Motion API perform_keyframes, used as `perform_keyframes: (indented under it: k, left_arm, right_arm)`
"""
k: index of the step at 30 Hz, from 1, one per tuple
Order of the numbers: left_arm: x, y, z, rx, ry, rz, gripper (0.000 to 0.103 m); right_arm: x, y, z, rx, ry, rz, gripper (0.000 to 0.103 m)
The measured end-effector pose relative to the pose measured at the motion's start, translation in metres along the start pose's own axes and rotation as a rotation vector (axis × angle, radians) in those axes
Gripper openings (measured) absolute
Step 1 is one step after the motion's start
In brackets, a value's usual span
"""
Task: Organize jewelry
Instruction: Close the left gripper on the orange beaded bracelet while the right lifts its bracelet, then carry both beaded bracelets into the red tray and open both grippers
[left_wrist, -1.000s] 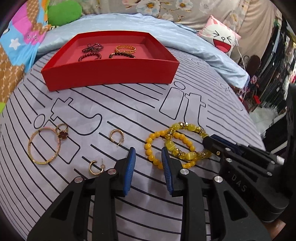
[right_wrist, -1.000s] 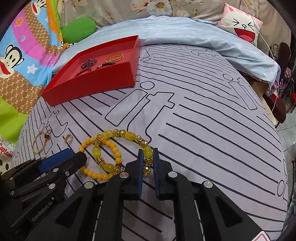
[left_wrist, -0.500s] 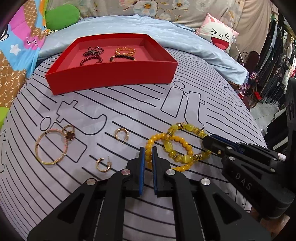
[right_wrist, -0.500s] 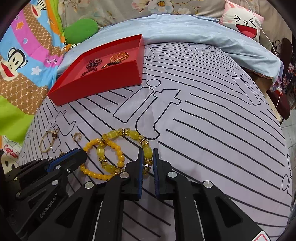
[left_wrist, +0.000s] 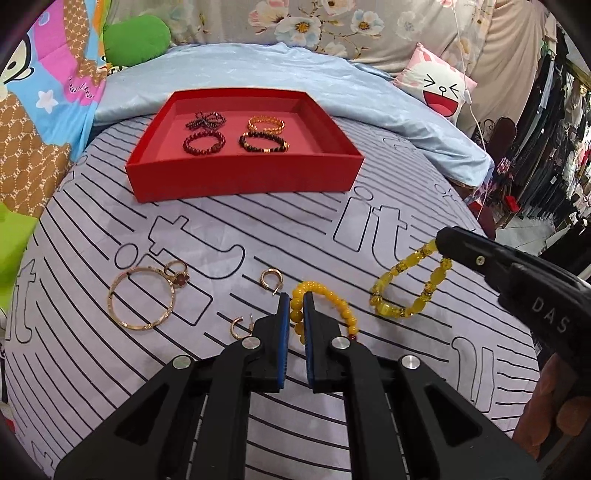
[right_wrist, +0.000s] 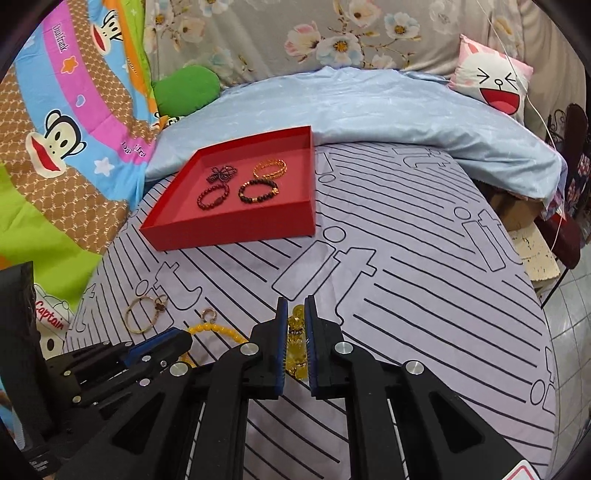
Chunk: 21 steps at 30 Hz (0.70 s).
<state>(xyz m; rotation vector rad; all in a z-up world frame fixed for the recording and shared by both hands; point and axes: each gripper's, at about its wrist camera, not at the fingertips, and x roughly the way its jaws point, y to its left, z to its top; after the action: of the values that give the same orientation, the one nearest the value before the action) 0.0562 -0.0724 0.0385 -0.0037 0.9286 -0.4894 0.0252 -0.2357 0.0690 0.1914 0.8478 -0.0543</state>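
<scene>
Both claws pinch bracelets: left claw (left_wrist: 295, 320) yellow-bead bracelet (left_wrist: 325, 306); right claw (right_wrist: 296, 329), seemingly, amber bracelet (left_wrist: 408, 284).

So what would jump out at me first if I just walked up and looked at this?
Probably the two yellow bracelets, each pinched in a black tool: the left tool grips the small-bead yellow bracelet, while the right tool lifts the chunky yellow bracelet off the striped bedspread. Behind them sits a bright red tray already holding four bracelets. Gold hoops and earrings lie loose on the left.
</scene>
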Motion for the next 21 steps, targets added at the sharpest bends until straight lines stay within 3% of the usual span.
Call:
perform_keyframes:
  k: [7, 16, 21]
  left_arm:
    - [-0.025, -0.003, 0.028, 0.046, -0.063, -0.036, 0.007]
    - [-0.042, 0.005, 0.099, 0.076, -0.180, -0.043, 0.007]
    - [-0.038, 0.020, 0.140, 0.042, -0.217, -0.070, 0.007]
  right_arm:
    - [-0.005, 0.009, 0.018, -0.032, -0.026, 0.006, 0.009]
    - [0.000, 0.033, 0.090, -0.072, -0.105, 0.050, 0.009]
    - [0.022, 0.054, 0.133, -0.082, -0.118, 0.098, 0.009]
